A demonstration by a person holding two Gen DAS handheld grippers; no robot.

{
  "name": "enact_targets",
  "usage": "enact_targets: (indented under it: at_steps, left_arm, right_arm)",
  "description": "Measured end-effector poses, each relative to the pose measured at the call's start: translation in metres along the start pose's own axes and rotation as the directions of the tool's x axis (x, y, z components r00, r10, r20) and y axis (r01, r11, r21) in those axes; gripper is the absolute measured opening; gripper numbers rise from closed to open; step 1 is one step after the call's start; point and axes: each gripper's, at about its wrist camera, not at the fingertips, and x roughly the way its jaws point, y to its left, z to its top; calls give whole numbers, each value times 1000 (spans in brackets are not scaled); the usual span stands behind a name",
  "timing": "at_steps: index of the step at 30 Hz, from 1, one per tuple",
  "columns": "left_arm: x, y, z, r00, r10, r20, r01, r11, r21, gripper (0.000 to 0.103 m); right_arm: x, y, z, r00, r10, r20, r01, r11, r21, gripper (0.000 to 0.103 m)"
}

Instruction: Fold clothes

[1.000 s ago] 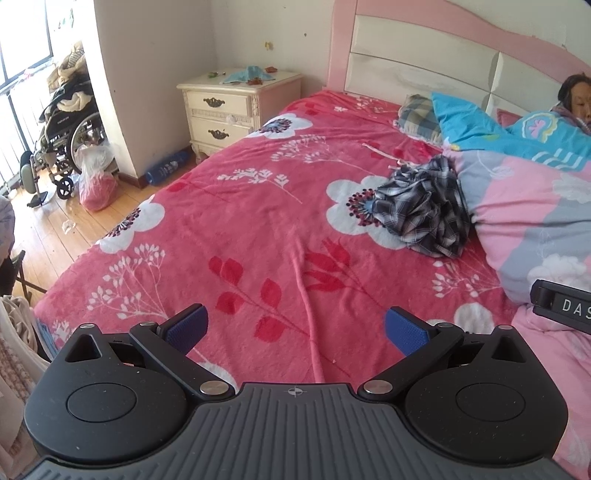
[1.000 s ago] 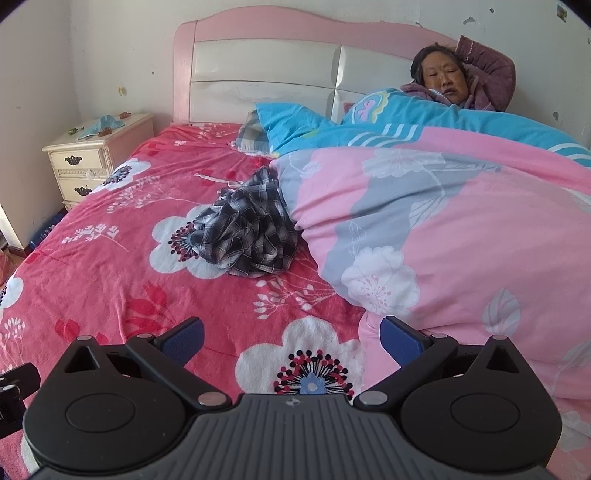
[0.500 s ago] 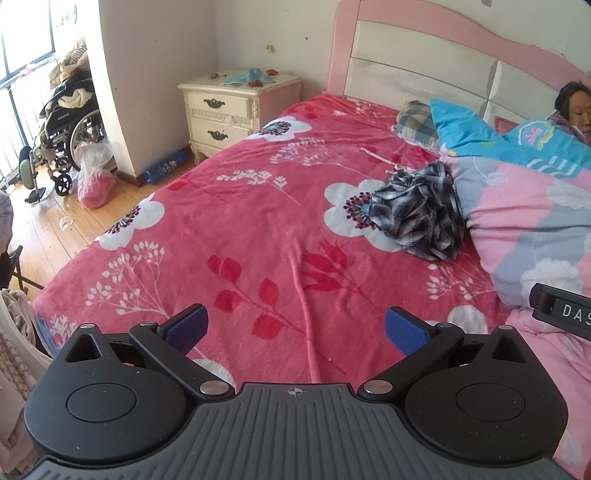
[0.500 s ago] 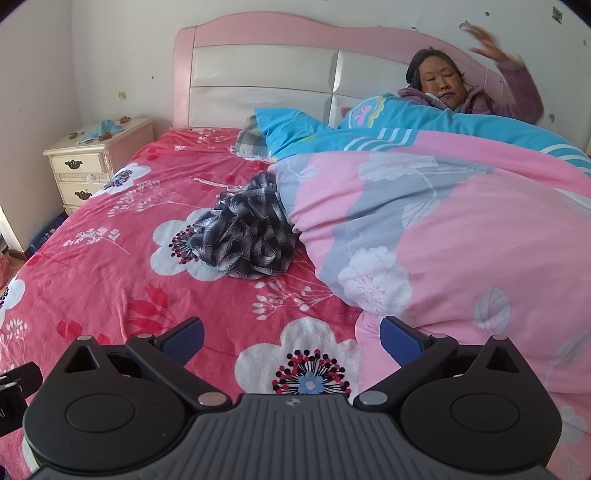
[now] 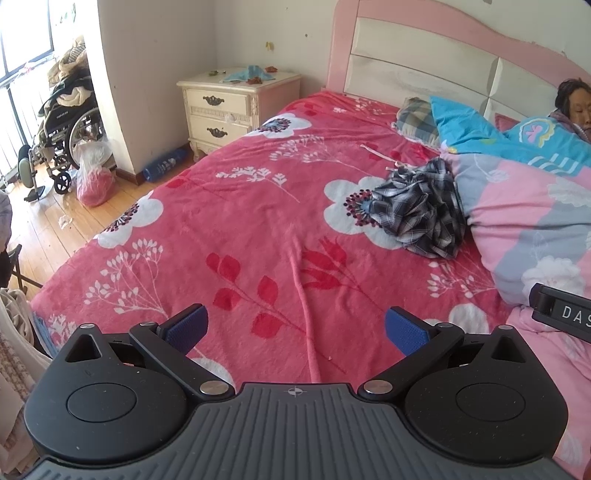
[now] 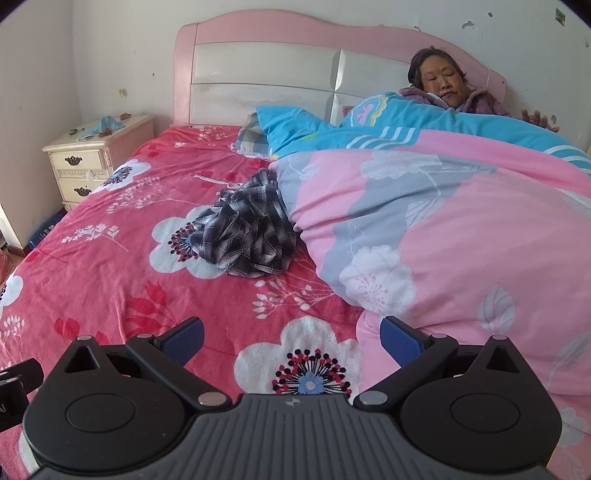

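Home bedroom, pink-headboard bed [image 6: 332, 33] with floral blanket [image 5: 240, 229], cream nightstand [image 5: 236, 107], wheelchair [image 5: 64, 133] by window

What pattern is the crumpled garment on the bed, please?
Black, grey and white plaid garment; clearest in the right wrist view.

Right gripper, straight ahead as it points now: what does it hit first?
Probably the red floral blanket: the right gripper is open and empty, aimed down over the bed. The crumpled plaid garment lies farther on, slightly left; depth is unclear.
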Motion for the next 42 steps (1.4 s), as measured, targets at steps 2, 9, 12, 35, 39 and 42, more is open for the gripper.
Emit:
enact_targets:
  at_steps: [2,9,12,35,39,42]
  left_arm:
    - [2,0,0,1000,-1,-3,1,1000,0,103]
    - [18,-1,0,1000,3,-3,-3,1000,-2,103]
    - [29,-1,1,1000,-4,26,4,1000,-1,103]
    - [368,-32,113,853,-517,78,517,856,11,94]
    - [433,-61,122,803,-590,-88,588,807,-48,70]
    - [459,-75,112,785,-596,-169,590,803,-86,48]
  right_arm:
    - [3,1,0,1000,1,-3,-1,1000,-1,103]
    - [23,4,-3,1000,19,-15,-19,1000,-3,103]
    - [40,10,-2,999,45,26,-44,998,-43,103]
    - [393,96,54,964,253,78,-209,908,-362,81]
    - [394,89,49,960,271,72,-229,906,-356,50]
    - [383,85,55,949,310,55,-274,900,-339,20]
